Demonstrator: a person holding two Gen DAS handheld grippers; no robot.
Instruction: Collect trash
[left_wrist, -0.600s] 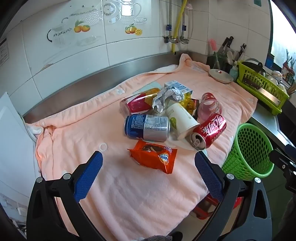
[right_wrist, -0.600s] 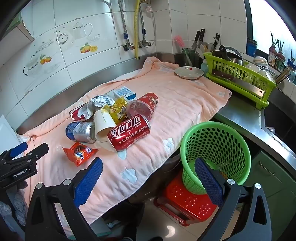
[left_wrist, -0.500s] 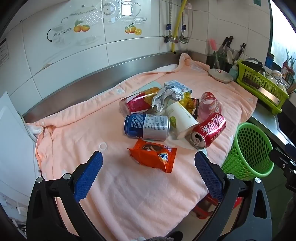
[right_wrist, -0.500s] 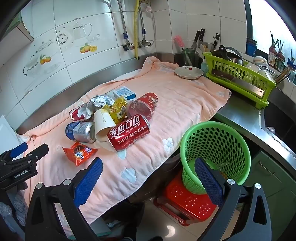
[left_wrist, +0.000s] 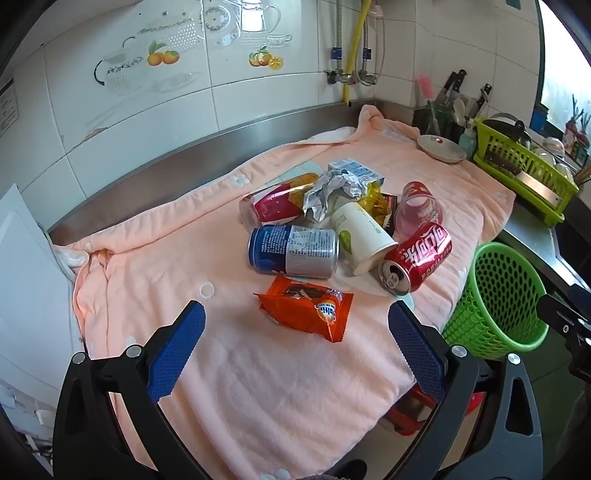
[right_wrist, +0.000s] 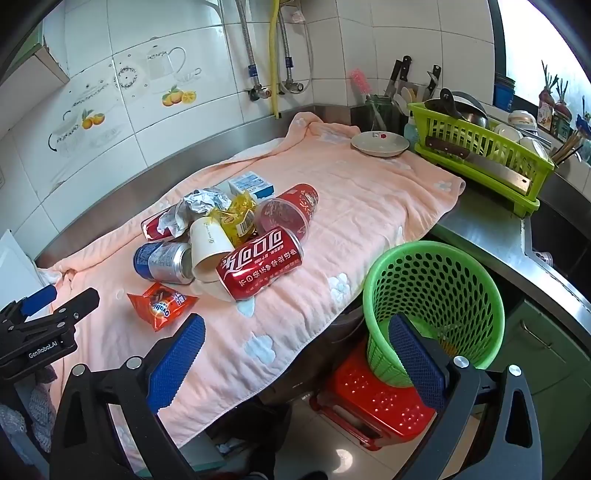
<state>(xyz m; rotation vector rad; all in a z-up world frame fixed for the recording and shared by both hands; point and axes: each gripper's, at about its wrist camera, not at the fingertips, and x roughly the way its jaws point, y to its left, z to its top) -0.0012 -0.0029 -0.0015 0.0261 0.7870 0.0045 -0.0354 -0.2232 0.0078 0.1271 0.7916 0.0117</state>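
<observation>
The left gripper (left_wrist: 295, 325) hangs over the near part of a peach-pink towel (left_wrist: 258, 387) spread on the counter, its blue-padded fingers spread wide with nothing between them. Just beyond its tips lies a crumpled orange snack wrapper (left_wrist: 306, 308), flat on the towel and apart from the heap behind it. That heap comes next: a blue-and-silver drink can (left_wrist: 293, 251) on its side, a white paper cup (left_wrist: 360, 236) tipped over touching it, and a red cola can (left_wrist: 417, 258) with its opened end toward the camera. Behind these sit a red-and-yellow crushed can (left_wrist: 275, 205), a ball of crumpled silver foil (left_wrist: 332, 190), a yellow plastic wrapper (left_wrist: 375, 201), a red-printed clear plastic cup (left_wrist: 417, 212) and a small blue-and-white carton (left_wrist: 352, 170).

The right gripper (right_wrist: 295, 343) is likewise wide open and empty, held off the towel's front edge. Only its view shows the green perforated plastic basket (right_wrist: 436, 295) fully: it stands on a red plastic stool (right_wrist: 373, 402) below counter level, just beside the towel's hanging edge. Farther back are a shallow ceramic plate (right_wrist: 380, 144) and a lime-green dish rack (right_wrist: 480, 147).
</observation>
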